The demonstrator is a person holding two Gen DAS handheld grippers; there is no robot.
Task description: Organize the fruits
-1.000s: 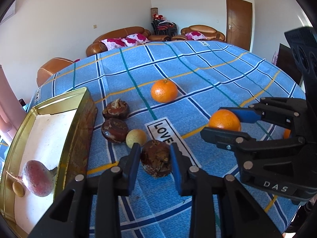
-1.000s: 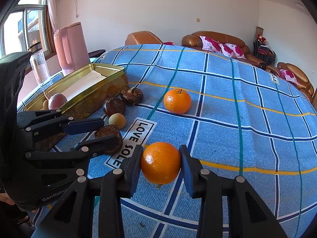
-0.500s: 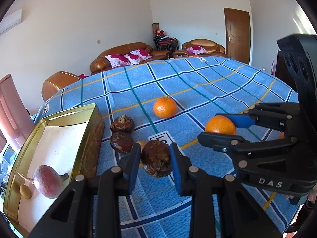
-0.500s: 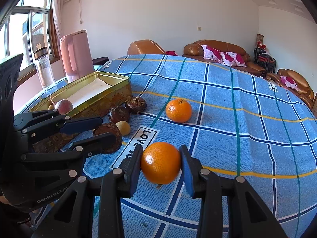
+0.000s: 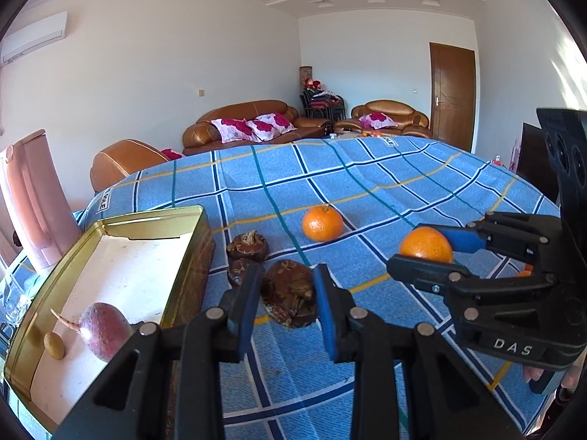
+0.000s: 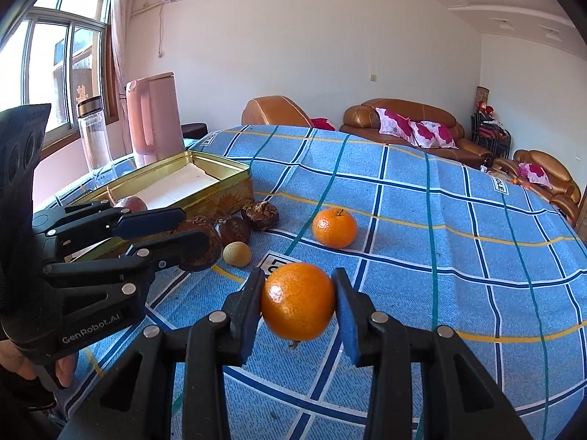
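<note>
Low in the frame's centre, the left gripper [image 5: 284,299] clenches a rough, hard-looking brown fruit [image 5: 290,293] while the right gripper [image 6: 299,302] grips a smooth orange [image 6: 298,300] across its middle; both look light, the orange likelier to bruise.

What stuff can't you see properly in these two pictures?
- Small yellow fruit: shows in the right wrist view, but in the left wrist view the left gripper and its brown fruit hide it.
- Gold tin: in the right wrist view the left gripper covers its near end.
- Red root vegetable: mostly hidden there too.
- White label: the held orange covers its letters.
</note>
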